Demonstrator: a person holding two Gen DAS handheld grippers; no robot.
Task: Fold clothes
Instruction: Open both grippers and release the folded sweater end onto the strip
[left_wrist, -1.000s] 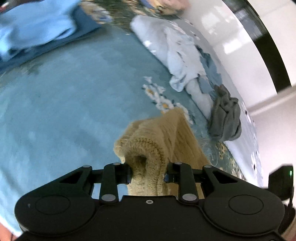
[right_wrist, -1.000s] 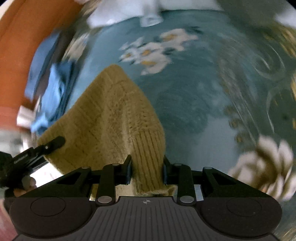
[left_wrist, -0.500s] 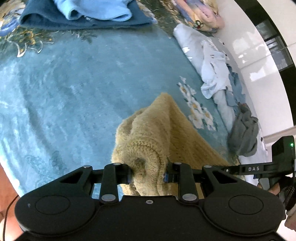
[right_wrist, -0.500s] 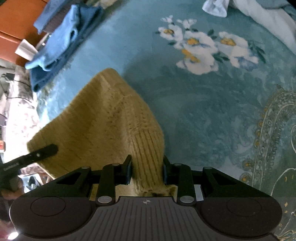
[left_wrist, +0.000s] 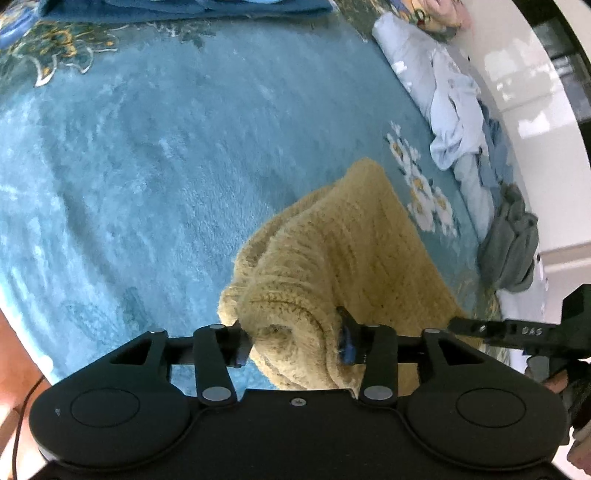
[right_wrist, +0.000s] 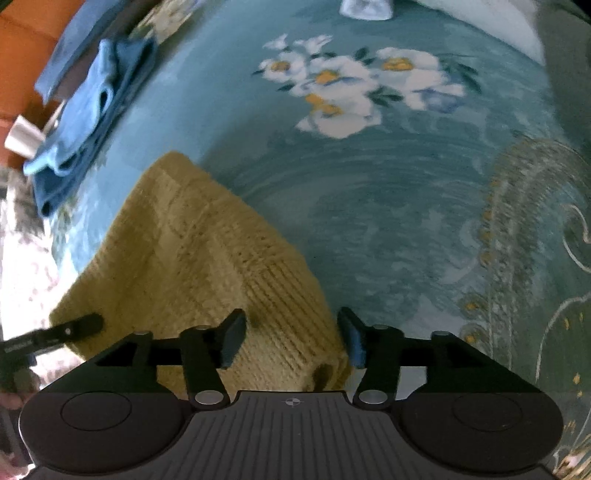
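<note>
**Me:** Left wrist view first: my left gripper (left_wrist: 293, 341) has its jaws opening, with a bunched corner of the mustard knit sweater (left_wrist: 343, 258) between them. The knit is close against both pads, so I can't be sure it has come fully free.

**Partner:** And the other side?

**Me:** My right gripper (right_wrist: 291, 339) is opening too. The sweater's ribbed edge (right_wrist: 291, 317) sits between the fingers, with a clear gap to the blue-padded finger (right_wrist: 354, 343). So that corner is released.

**Partner:** Where does the sweater lie?

**Me:** On the teal floral carpet (left_wrist: 147, 166), spread between my two grippers, well apart from the folded blue clothes (right_wrist: 85, 110) and the pile of pale laundry (left_wrist: 443, 96).

**Partner:** So which step is this?

**Me:** I judge I'm setting down a fold and letting go. Next calls for lifting both grippers clear without dragging the knit, then finding the edge for a further fold.
</note>
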